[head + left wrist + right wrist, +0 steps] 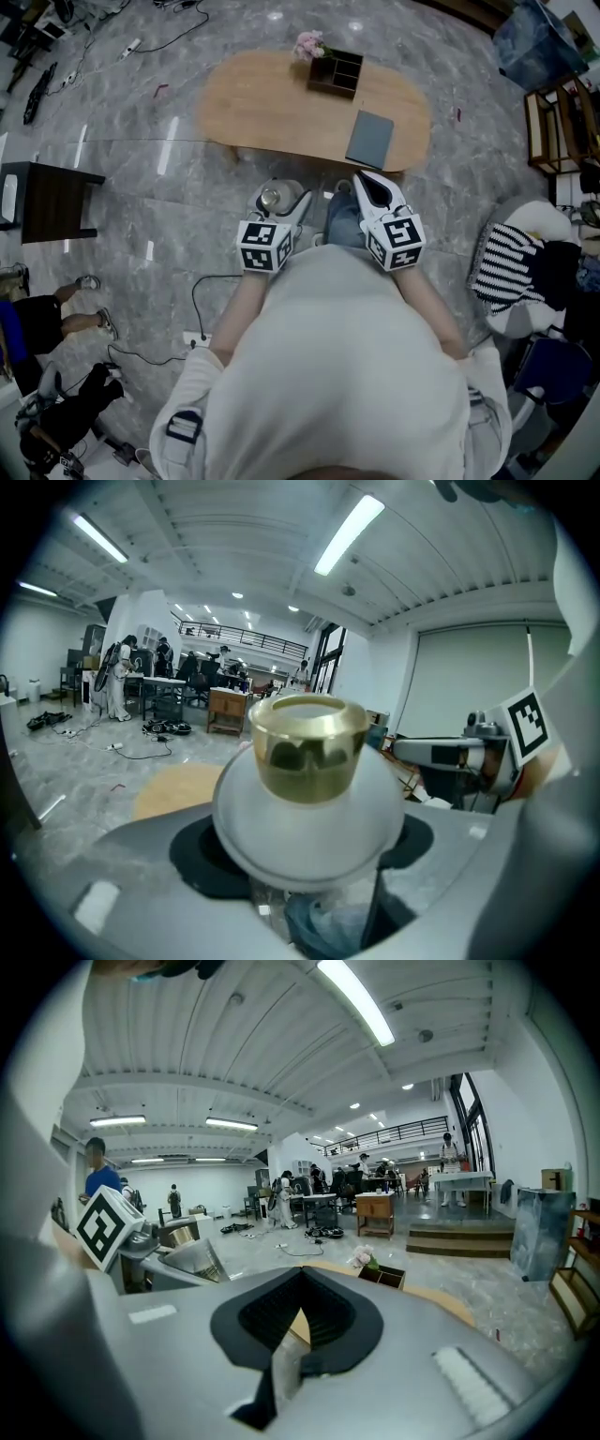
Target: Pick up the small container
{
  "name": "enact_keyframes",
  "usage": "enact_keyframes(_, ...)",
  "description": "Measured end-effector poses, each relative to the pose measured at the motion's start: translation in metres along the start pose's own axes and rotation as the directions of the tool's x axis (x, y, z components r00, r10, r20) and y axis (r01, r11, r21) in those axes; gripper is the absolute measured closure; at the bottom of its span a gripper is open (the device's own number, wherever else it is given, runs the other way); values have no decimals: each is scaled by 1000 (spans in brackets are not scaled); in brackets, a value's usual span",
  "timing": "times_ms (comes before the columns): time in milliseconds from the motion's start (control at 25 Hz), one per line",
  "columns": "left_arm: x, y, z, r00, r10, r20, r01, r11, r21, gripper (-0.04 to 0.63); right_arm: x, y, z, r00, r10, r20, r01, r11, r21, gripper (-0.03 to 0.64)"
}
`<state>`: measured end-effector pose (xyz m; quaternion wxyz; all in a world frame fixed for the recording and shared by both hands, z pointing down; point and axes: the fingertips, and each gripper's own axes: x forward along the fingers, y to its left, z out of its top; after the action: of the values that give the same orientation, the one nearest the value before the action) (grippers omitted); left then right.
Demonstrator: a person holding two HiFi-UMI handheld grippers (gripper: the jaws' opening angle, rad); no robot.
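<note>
Clamping gold-rimmed small container (309, 803), inside unseen, left tool (279, 202) wide; right tool (298, 1327) closed, empty.

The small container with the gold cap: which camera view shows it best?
The left gripper view. There the small container fills the centre, white body and gold cap clear. The head view shows it small, from above. The right gripper view shows it small, far at the left.
</note>
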<state>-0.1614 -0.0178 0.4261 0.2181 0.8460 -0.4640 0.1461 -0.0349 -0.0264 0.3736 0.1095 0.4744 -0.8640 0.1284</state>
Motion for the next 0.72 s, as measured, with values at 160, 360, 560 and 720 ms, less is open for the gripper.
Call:
enact_keyframes(160, 3, -1, 3, 1000, -4, -1, 4, 1000, 1, 261, 1, -3, 1, 1000, -7, 2, 7, 1000, 12, 620)
enact_keyframes(360, 6, -3, 4, 1000, -14, -1, 14, 1000, 3, 261, -1, -5, -1, 1000, -13, 1, 13, 1000, 20, 620)
enact_keyframes(560, 10, -5, 7, 1000, -16, 1, 16, 1000, 3, 261, -2, -11, -3, 1000, -26, -4, 26, 999, 27, 620)
enact_keyframes(720, 14, -4, 10, 1000, -15, 3, 15, 1000, 3, 261, -2, -17, -5, 999, -36, -5, 36, 999, 33, 620)
